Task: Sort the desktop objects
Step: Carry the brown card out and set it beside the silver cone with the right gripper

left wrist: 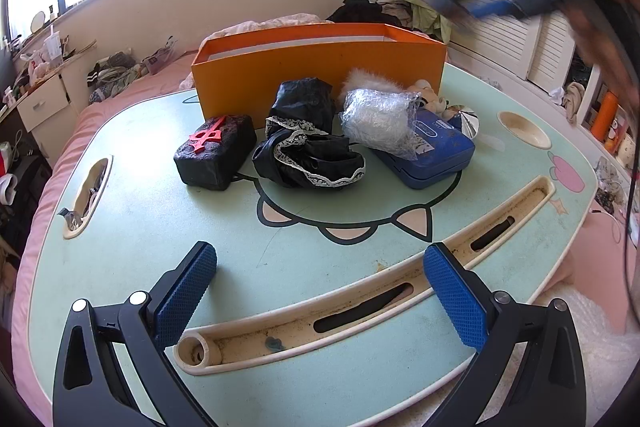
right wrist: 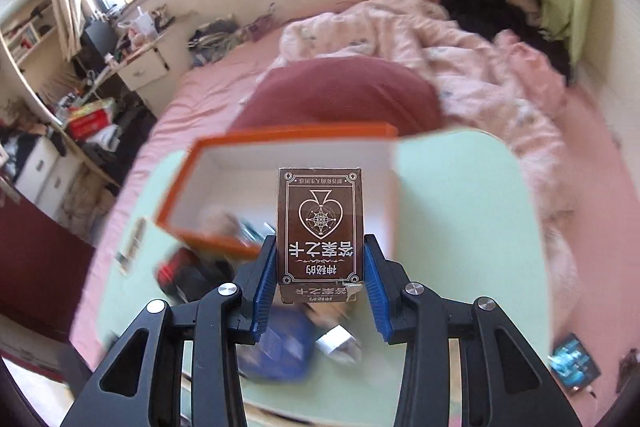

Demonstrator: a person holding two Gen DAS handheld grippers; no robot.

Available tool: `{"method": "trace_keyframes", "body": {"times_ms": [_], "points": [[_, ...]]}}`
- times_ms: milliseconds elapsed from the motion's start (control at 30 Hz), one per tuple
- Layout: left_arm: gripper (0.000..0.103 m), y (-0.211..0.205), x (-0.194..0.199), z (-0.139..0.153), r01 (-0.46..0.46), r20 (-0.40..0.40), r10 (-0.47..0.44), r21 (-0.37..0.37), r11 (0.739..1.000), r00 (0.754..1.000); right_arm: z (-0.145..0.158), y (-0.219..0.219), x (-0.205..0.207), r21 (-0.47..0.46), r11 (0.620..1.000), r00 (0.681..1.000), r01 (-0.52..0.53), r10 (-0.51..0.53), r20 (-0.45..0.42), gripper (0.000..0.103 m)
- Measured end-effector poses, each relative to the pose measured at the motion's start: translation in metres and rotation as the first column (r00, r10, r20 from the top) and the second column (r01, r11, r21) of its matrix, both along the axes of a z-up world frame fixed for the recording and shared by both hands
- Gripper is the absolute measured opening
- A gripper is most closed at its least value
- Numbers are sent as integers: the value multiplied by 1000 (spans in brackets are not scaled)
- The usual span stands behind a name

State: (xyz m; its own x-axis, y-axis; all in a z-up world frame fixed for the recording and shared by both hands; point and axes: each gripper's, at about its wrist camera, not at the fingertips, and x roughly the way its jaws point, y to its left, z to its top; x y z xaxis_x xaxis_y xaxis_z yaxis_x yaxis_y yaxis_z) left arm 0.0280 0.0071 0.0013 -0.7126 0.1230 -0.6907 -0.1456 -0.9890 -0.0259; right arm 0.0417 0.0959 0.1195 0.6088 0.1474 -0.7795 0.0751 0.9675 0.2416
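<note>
One card box pinched low on its sides by right tool, over orange bin. Light, stiff cardboard, crushable. Left tool open, empty, above bench.

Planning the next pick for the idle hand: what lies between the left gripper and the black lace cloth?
Left wrist view: only bare green tabletop with its printed cartoon outline lies between the left gripper and the black lace cloth.
</note>
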Motion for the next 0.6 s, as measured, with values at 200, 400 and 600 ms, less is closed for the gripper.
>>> {"method": "trace_keyframes", "body": {"times_ms": [200, 400, 600], "points": [[103, -1, 0, 0, -1, 0, 1, -5, 1000, 1000, -68, -5, 1, -129, 990, 990, 64, -80, -117, 40], [103, -4, -2, 0, 3, 1, -3, -3, 1000, 1000, -71, 6, -2, -46, 994, 995, 101, -101, 2, 52], [103, -2, -3, 0, 1, 4, -1, -7, 1000, 1000, -71, 27, -54, -95, 989, 988, 115, -104, 117, 70]]}}
